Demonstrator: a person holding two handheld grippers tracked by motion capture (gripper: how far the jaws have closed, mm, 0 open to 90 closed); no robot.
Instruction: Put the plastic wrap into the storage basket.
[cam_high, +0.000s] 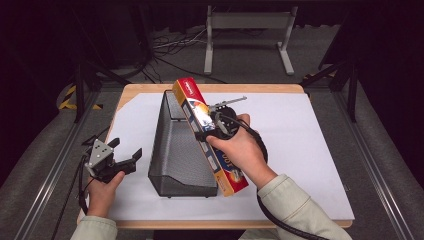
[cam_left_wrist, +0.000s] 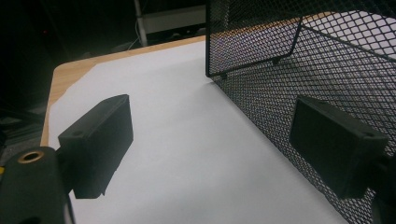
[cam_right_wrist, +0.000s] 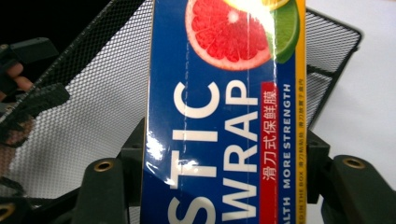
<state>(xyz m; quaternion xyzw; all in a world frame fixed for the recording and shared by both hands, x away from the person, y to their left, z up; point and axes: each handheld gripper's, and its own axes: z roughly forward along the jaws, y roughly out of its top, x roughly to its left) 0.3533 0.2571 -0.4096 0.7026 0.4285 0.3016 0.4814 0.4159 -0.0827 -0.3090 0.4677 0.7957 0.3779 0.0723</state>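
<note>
**Plastic-wrap box held slantwise over the mesh basket**

The black mesh basket (cam_high: 180, 150) stood near the middle of the worktop (cam_high: 300, 150), on the white sheet that covered most of it, its long side running away from the person. From where I stood its floor looked bare; nothing lay inside that I could make out. Across its right-hand rim slanted the long plastic-wrap box (cam_high: 210, 137), its red end raised toward the far side and its other end low near the person, beside the basket's near right corner. The box overlapped the rim rather than sitting down in the basket.

The right gripper (cam_high: 212, 125) had the box clenched about midway along its length, the jaws pressed against its two long edges. In the right gripper view the blue face of the box (cam_right_wrist: 224, 116) with its grapefruit picture stood between the jaws, with the mesh wall (cam_right_wrist: 93, 107) behind it.

The left gripper (cam_high: 125, 159) rested low at the worktop's near left, just beside the basket's left wall, jaws released and spread with nothing between them. In the left gripper view the mesh (cam_left_wrist: 299, 56) rose close on one side.

Beyond the worktop a grey metal stand (cam_high: 247, 30) and loose cables (cam_high: 170, 47) lay on the floor, well apart from the work.
</note>
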